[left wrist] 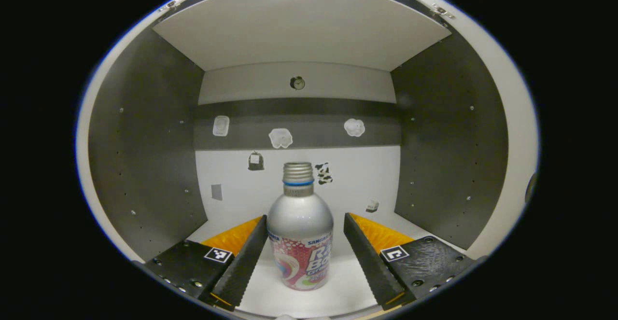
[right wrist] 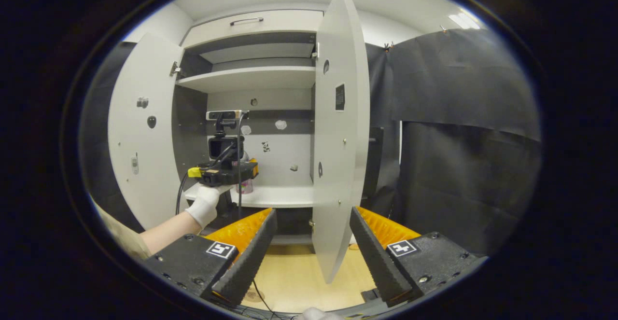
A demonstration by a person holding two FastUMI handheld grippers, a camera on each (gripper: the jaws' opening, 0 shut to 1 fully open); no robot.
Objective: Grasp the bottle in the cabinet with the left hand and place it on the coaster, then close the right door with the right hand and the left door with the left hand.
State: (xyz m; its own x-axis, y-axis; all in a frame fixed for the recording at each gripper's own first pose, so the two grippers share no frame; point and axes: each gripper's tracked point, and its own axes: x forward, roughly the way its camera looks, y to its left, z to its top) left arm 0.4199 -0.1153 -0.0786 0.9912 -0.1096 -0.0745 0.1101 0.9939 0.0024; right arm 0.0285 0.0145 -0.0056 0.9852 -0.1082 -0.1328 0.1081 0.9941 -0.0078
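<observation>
A silver bottle [left wrist: 300,233] with a pink label and a screw cap stands upright on the white cabinet shelf [left wrist: 347,286]. My left gripper [left wrist: 305,217] is open, one finger on each side of the bottle; the left finger is very close to it and a gap shows on the right. In the right gripper view a gloved hand [right wrist: 205,204] holds the left gripper [right wrist: 224,171] inside the cabinet, with the bottle [right wrist: 246,186] peeking out behind it. My right gripper [right wrist: 313,211] is open and holds nothing, just in front of the right door [right wrist: 338,132].
Both cabinet doors stand open; the left door [right wrist: 140,136] swings out to the left. The right door's edge points at my right gripper. Dark side walls [left wrist: 145,165] close in the compartment, and an upper shelf [left wrist: 299,25] roofs it. A wooden surface [right wrist: 289,271] lies below, black cloth [right wrist: 458,141] to the right.
</observation>
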